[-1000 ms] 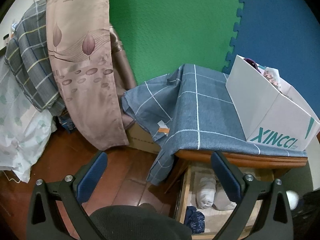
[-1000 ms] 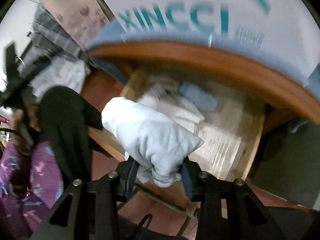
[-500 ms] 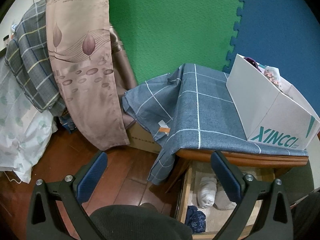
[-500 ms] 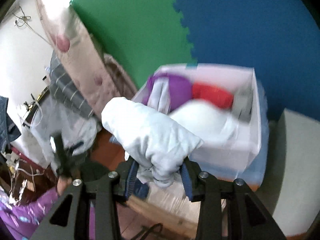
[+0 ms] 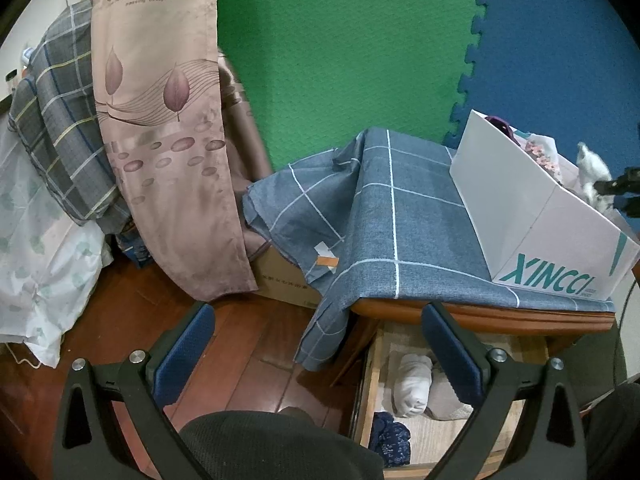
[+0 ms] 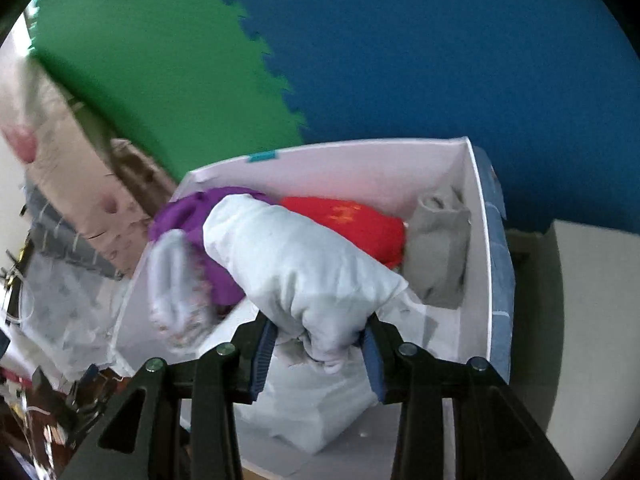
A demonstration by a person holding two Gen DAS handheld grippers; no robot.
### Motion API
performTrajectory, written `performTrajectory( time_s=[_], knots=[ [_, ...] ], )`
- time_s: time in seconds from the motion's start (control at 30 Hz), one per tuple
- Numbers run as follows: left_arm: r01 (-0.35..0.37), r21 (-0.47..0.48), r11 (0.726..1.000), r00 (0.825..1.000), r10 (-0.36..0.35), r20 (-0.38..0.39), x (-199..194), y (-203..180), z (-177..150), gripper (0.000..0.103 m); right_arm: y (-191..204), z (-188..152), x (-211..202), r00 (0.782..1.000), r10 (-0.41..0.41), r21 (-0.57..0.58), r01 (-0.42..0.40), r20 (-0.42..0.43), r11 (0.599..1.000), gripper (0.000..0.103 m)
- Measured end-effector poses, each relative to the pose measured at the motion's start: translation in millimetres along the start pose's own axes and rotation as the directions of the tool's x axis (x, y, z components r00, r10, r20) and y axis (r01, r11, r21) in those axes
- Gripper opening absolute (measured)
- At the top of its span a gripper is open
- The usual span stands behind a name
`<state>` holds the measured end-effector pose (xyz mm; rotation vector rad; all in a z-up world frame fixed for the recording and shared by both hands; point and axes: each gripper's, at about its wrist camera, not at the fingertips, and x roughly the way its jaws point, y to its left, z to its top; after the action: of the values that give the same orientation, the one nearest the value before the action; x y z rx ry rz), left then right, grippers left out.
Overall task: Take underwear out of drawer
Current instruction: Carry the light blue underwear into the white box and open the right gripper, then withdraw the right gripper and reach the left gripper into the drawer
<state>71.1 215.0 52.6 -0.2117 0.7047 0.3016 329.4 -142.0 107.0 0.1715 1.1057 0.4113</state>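
Note:
My right gripper (image 6: 320, 346) is shut on a rolled pale white underwear (image 6: 296, 268) and holds it over the open white box (image 6: 478, 248). Purple (image 6: 188, 216), red (image 6: 352, 224) and grey (image 6: 440, 248) rolled garments lie in that box. In the left wrist view the same box (image 5: 536, 216) stands on the cabinet, with the right gripper (image 5: 624, 192) and the white roll (image 5: 592, 168) at its far right rim. Below, the wooden drawer (image 5: 370, 380) is pulled out, holding a white roll (image 5: 412, 384) and a dark blue piece (image 5: 390, 434). My left gripper (image 5: 320, 344) hangs open and empty above the floor and the drawer's left edge.
A grey checked cloth (image 5: 384, 216) covers the cabinet top. A beige curtain (image 5: 160, 120), a plaid blanket (image 5: 60, 128) and a cardboard carton (image 5: 284, 280) stand to the left. Green and blue foam mats (image 5: 360, 40) line the wall. A person's dark-clothed knee (image 5: 260, 444) is below the left gripper.
My right gripper has risen with the white roll from in front of the drawer to above the white box. The left gripper has stayed still and open.

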Motion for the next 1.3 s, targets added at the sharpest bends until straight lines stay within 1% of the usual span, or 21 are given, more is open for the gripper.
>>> performTrajectory(
  time_s=[0.13,0.27,0.37,0.47,0.53,0.57,0.7,0.77,0.8,0.87,0.9,0.93,0.97,1.0,1.07,1.1,1.17,1.23,1.3],
  knots=[
    [0.0,0.011,1.0,1.0,0.0,0.0,0,-2,1,0.102,-4,-2,16,0.999,-0.046,-0.004,0.046,-0.029,0.999,0.04],
    [-0.004,0.022,1.0,1.0,0.004,0.004,0,-4,2,0.102,3,0,22,0.994,-0.105,-0.026,0.104,-0.036,0.994,0.042],
    [-0.005,0.025,1.0,1.0,0.005,0.005,1,-5,2,0.102,8,-1,23,0.992,-0.126,-0.03,0.126,-0.029,0.992,0.044],
    [-0.005,0.023,1.0,1.0,0.004,0.005,1,-5,2,0.102,13,-1,22,0.99,-0.141,-0.031,0.141,-0.014,0.99,0.047],
    [-0.006,0.026,1.0,1.0,0.005,0.006,2,-5,2,0.102,10,-2,16,0.986,-0.165,-0.032,0.165,-0.006,0.986,0.054],
    [-0.007,0.026,1.0,1.0,0.007,0.006,2,-5,2,0.102,9,-2,14,0.984,-0.179,-0.03,0.179,0.001,0.983,0.054],
    [-0.009,0.028,1.0,1.0,0.009,0.007,2,-5,2,0.102,1,-3,0,0.983,-0.175,-0.002,0.175,0.047,0.985,0.055],
    [-0.009,0.028,1.0,1.0,0.009,0.007,1,-5,2,0.102,-3,-9,-20,0.985,-0.117,0.021,0.116,0.125,0.993,0.054],
    [-0.01,0.03,1.0,1.0,0.01,0.008,1,-5,2,0.102,-4,-13,-29,0.982,-0.092,0.023,0.089,0.162,0.996,0.054],
    [-0.012,0.031,0.999,1.0,0.011,0.008,2,-5,2,0.102,-6,-30,-52,0.968,-0.021,0.011,0.019,0.25,1.0,0.055],
    [-0.011,0.031,0.999,1.0,0.011,0.007,2,-5,2,0.102,-8,-47,-68,0.951,0.023,-0.009,-0.022,0.31,1.0,0.055],
    [-0.012,0.03,0.999,1.0,0.011,0.007,1,-5,1,0.102,-10,-62,-79,0.937,0.041,-0.027,-0.034,0.348,0.999,0.056],
    [-0.012,0.029,0.999,1.0,0.012,0.008,1,-5,1,0.102,-13,-78,-88,0.926,0.041,-0.043,-0.027,0.376,0.999,0.056],
    [-0.013,0.029,0.999,1.0,0.013,0.009,1,-5,1,0.102,-16,-92,-94,0.919,0.031,-0.054,-0.01,0.392,0.999,0.056],
    [-0.013,0.029,1.0,1.0,0.013,0.007,1,-6,1,0.102,-28,-128,-103,0.908,-0.042,-0.065,0.076,0.418,0.995,0.056],
    [-0.014,0.029,0.999,1.0,0.014,0.007,1,-6,1,0.102,-37,-144,-105,0.906,-0.076,-0.062,0.112,0.416,0.992,0.056],
    [-0.02,0.035,0.999,1.0,0.02,0.004,1,-6,1,0.102,-58,-167,-103,0.914,-0.134,-0.049,0.165,0.383,0.985,0.057],
    [-0.026,0.044,0.999,1.0,0.026,0.002,1,-6,1,0.102,-75,-183,-97,0.91,-0.221,-0.027,0.246,0.35,0.969,0.057],
    [-0.037,0.067,0.997,0.999,0.037,-0.001,1,-8,0,0.102,-94,-200,-86,0.912,-0.277,0.0,0.29,0.302,0.957,0.057]
  ],
)
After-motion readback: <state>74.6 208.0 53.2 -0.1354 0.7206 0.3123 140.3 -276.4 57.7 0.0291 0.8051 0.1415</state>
